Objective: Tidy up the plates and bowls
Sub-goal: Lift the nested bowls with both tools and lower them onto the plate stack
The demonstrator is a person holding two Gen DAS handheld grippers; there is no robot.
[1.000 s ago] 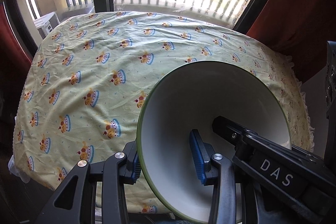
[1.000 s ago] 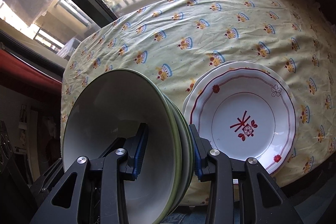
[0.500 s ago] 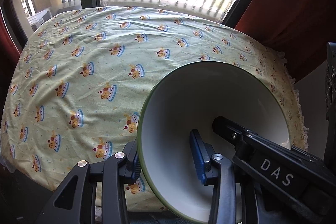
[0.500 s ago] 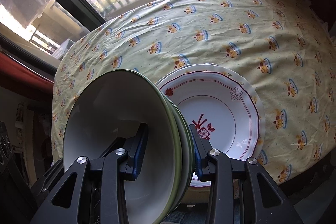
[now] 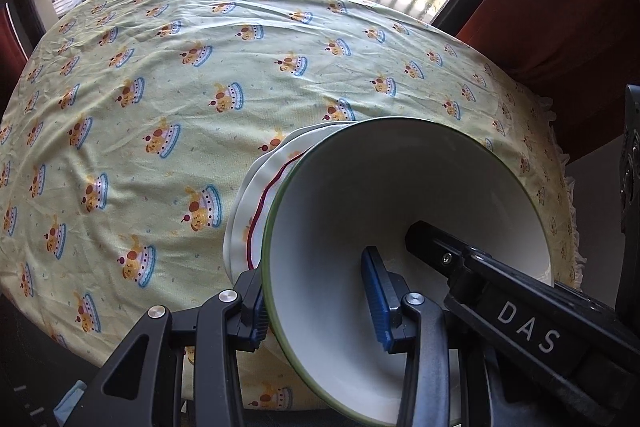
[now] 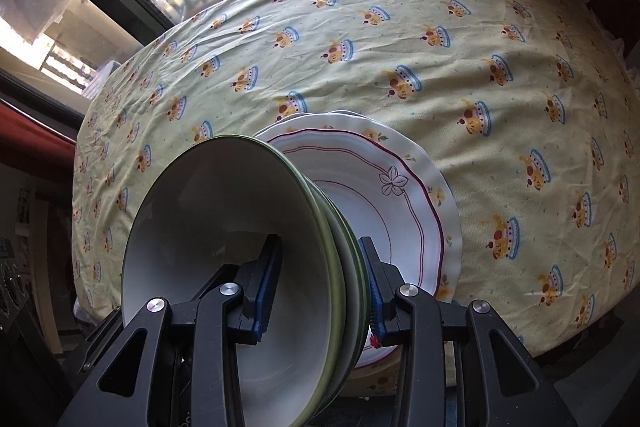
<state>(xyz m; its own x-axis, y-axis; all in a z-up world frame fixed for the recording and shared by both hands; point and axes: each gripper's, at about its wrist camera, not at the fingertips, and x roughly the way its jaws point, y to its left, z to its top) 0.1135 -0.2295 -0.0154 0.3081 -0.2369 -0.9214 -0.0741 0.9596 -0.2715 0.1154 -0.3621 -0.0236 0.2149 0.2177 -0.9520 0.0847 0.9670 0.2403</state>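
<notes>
While both grippers clamp opposite rim walls of the nested green-rimmed bowls (image 6: 248, 267), left gripper (image 5: 320, 303) and right gripper (image 6: 320, 291) partly closed, the stack hangs over the plates (image 6: 400, 195) near the table's (image 6: 500, 27) front edge; next, lower it level.

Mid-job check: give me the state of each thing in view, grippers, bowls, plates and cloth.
left gripper: shut on the bowl stack's rim.
right gripper: shut on the opposite rim.
bowl stack: nested, green-rimmed, tilted, held off the table.
plate stack: flat on the tablecloth, partly behind the bowls.
tablecloth: spread, wrinkled.
</notes>
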